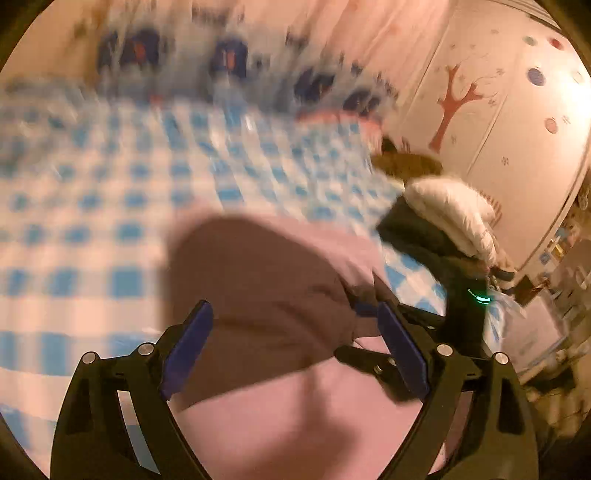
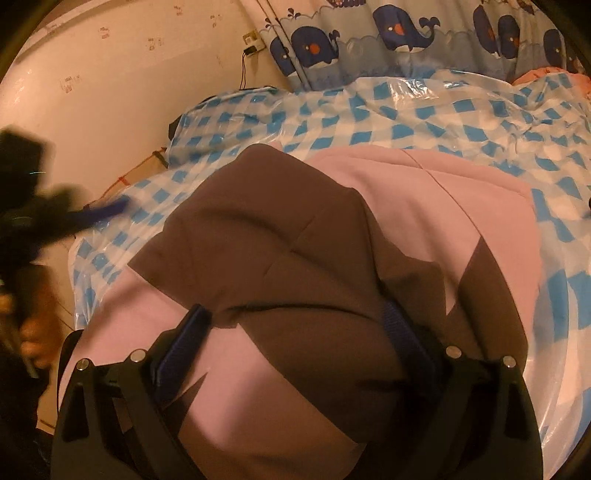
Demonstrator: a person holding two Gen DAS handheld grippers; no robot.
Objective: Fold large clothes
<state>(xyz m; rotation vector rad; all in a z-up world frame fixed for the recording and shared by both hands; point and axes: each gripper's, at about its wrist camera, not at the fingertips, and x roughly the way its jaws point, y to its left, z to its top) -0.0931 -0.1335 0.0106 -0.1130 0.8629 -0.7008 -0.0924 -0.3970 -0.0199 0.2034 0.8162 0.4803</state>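
Note:
A large pink and brown garment (image 2: 369,236) lies on a bed covered by a blue-and-white checked plastic sheet (image 2: 424,122). In the right wrist view my right gripper (image 2: 295,332) is open, its blue pads (image 2: 184,339) spread over a brown fold of the garment. In the left wrist view, which is motion-blurred, my left gripper (image 1: 295,343) is open above the brown part of the garment (image 1: 258,280), and the right gripper (image 1: 469,295) shows at the right. The left gripper appears blurred at the left of the right wrist view (image 2: 55,218).
A whale-print curtain (image 2: 406,33) hangs behind the bed. A wall with a socket and cable (image 2: 251,48) is at the left. A white and dark padded coat (image 1: 447,214) lies at the bed's right, by a wardrobe with a tree sticker (image 1: 454,103).

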